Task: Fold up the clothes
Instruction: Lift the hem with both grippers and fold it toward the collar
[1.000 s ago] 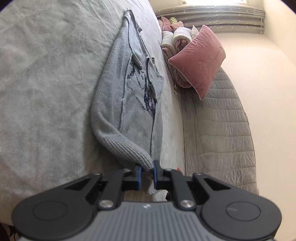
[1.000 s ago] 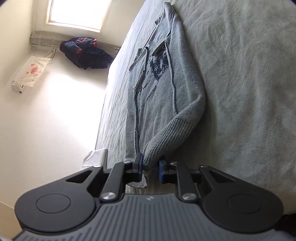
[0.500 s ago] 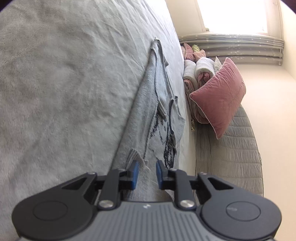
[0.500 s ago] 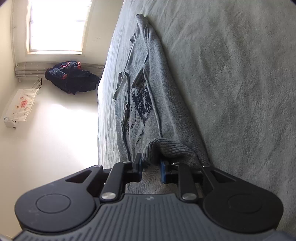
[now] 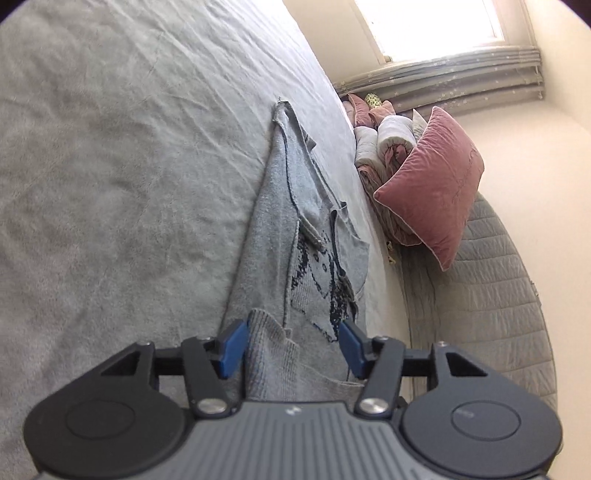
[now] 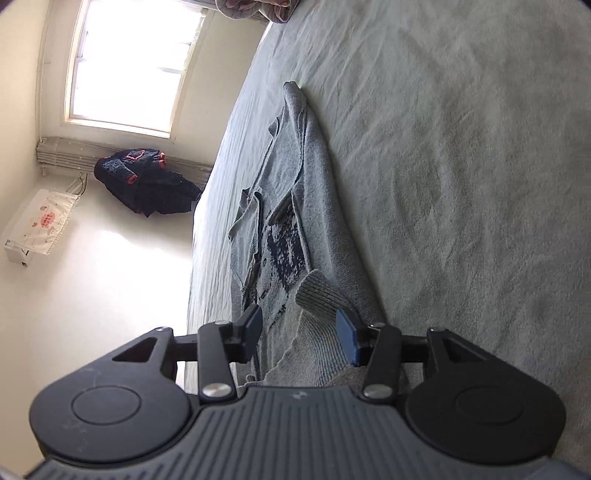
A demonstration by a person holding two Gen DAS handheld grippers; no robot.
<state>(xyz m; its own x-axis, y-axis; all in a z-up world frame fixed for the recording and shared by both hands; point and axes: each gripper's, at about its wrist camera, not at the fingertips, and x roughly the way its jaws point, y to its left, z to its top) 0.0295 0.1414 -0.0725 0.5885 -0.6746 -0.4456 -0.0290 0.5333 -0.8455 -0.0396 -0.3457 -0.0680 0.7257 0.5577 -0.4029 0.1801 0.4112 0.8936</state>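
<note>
Left wrist view: a bed (image 5: 110, 166) covered with a wrinkled grey-green sheet fills the near and left field. A grey knit sweater (image 5: 295, 236) with a dark woven pattern lies on the sheet, folded lengthwise into a narrow strip that runs from the tongs toward the far end. At the right edge of the bed, a pink cushion (image 5: 436, 177) leans against rolled bedding (image 5: 384, 144), above a quilted grey bed side (image 5: 487, 295). A bright window (image 5: 432, 26) sits in the far wall.

Right wrist view: the same sweater (image 6: 314, 206) lies along the left part of the bed (image 6: 461, 166). A dark garment (image 6: 147, 181) hangs below the window (image 6: 136, 62) on the far left wall, with a white printed cloth (image 6: 40, 225) further left.

Tongs state:
- Left tongs (image 5: 293, 345): spread wide, blue pads apart, over a ribbed cuff (image 5: 269, 350) that rests on the sweater body. The cuff lies beside the left pad; contact cannot be confirmed.
- Right tongs (image 6: 301, 332): spread wide, with the other ribbed cuff (image 6: 321, 295) lying free between the pads.

Change from 0.5 s ago: both tongs were nearly closed on the cuffs; both are now released. Each sleeve is laid inward over the sweater body.
</note>
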